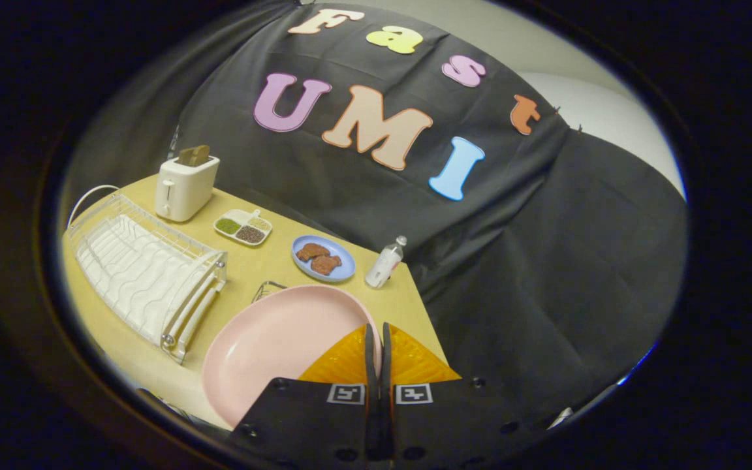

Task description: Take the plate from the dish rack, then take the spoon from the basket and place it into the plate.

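Gripper [378, 334]: fingers pinched together on the rim of the round pink plate [271, 346], held tilted above the table.
Table [252, 267]: light wooden top.
Dish rack [147, 274]: white wire, left of plate.
Toaster [185, 186]: white, beyond rack.
Blue plate [343, 264]: brown food pieces.
Bottle [386, 263]: small, clear.

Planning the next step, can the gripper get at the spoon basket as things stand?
Probably not yet: the gripper is shut on the plate, which covers most of the basket beyond it.
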`<control>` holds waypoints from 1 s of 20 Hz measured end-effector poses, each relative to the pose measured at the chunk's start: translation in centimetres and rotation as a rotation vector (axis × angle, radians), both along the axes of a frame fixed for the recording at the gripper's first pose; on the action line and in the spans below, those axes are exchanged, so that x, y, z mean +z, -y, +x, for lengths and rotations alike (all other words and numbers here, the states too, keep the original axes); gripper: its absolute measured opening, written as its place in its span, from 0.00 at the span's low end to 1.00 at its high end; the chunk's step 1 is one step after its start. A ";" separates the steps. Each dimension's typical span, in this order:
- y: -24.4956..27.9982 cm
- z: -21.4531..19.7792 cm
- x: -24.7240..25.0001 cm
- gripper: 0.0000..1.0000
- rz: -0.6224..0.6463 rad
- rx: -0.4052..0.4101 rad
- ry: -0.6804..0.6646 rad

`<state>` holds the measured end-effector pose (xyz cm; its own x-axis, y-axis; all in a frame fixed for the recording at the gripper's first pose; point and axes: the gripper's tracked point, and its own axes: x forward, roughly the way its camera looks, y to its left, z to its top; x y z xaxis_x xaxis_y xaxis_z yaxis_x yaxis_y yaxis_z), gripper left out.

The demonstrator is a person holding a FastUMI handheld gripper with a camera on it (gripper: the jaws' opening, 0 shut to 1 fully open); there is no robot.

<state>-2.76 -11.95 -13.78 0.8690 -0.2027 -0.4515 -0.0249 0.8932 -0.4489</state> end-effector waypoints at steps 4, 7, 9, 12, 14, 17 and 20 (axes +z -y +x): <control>1.3 -1.8 -3.3 0.03 0.102 -0.031 -0.043; 1.5 -3.0 -5.4 0.03 0.171 -0.040 -0.068; 1.6 -3.8 -6.6 0.03 0.191 -0.033 -0.082; 1.7 -4.4 -8.7 0.03 0.250 -0.035 -0.102; 1.6 -4.4 -10.5 0.03 0.299 -0.049 -0.112; 1.5 -4.5 -13.1 0.03 0.359 -0.055 -0.129; 1.7 -4.2 -15.1 0.03 0.393 -0.062 -0.143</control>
